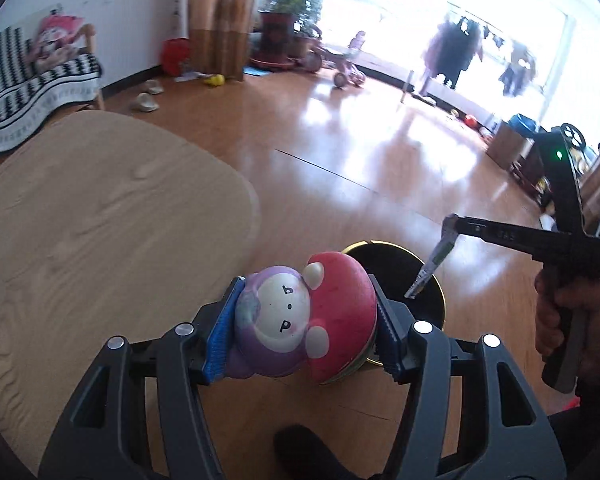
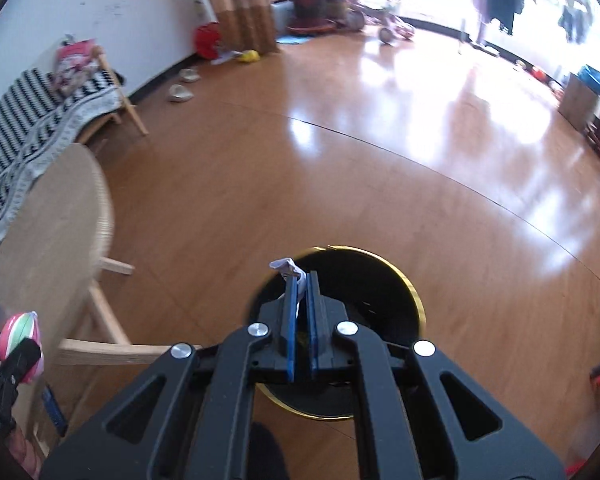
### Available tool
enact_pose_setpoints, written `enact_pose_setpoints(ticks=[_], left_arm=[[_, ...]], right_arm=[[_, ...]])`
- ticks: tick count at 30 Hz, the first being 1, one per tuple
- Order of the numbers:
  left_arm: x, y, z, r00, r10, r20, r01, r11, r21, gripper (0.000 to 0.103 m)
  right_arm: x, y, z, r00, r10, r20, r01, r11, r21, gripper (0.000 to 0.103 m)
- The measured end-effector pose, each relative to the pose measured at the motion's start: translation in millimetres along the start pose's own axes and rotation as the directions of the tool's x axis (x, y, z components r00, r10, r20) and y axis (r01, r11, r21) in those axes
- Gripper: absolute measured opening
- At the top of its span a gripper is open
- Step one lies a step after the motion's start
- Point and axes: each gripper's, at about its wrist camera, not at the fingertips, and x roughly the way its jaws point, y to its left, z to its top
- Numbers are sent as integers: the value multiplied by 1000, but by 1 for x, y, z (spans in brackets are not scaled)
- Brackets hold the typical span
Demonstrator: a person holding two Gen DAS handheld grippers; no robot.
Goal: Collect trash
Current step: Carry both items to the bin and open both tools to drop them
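Note:
A squishy toy (image 1: 304,320) with a purple body, white face and red mushroom cap sits crosswise between the blue pads of my left gripper (image 1: 305,284), which is shut on it. Just beyond it, a black bin with a gold rim (image 1: 384,245) stands on the floor. My right gripper (image 1: 450,224), held by a hand (image 1: 572,312), pinches a thin wrapper (image 1: 430,266) that hangs over the bin's mouth. In the right wrist view the right gripper (image 2: 302,280) is shut on the wrapper (image 2: 286,267) above the bin (image 2: 404,280). The toy (image 2: 20,332) shows at far left.
A round light-wood table (image 1: 100,220) stands left of the bin, its legs (image 2: 100,344) showing. A bench with a black-and-white blanket (image 1: 28,76), slippers (image 1: 144,102), a potted plant (image 1: 284,12) and a tricycle (image 1: 348,68) lie farther off across the shiny wood floor (image 2: 340,160).

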Motion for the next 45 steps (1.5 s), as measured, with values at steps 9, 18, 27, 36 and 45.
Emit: enact_pose_setpoints(ticks=[9, 18, 27, 36, 45], left_arm=[[52, -33, 0, 997, -53, -60, 54, 998, 15, 58], [72, -38, -1, 993, -72, -88, 73, 997, 3, 58], [93, -44, -3, 988, -99, -122, 99, 995, -7, 59], [124, -67, -9, 964, -205, -168, 205, 979, -16, 60], [129, -81, -6, 960, -242, -141, 242, 970, -17, 83]], right_arm=[[31, -35, -8, 997, -34, -68, 37, 999, 35, 6], [42, -40, -3, 995, -29, -94, 34, 998, 47, 7], [29, -56, 3, 999, -18, -29, 21, 994, 108, 67], [9, -70, 8, 998, -48, 37, 40, 979, 198, 71], [-12, -62, 12, 992, -64, 106, 36, 968, 248, 75]])
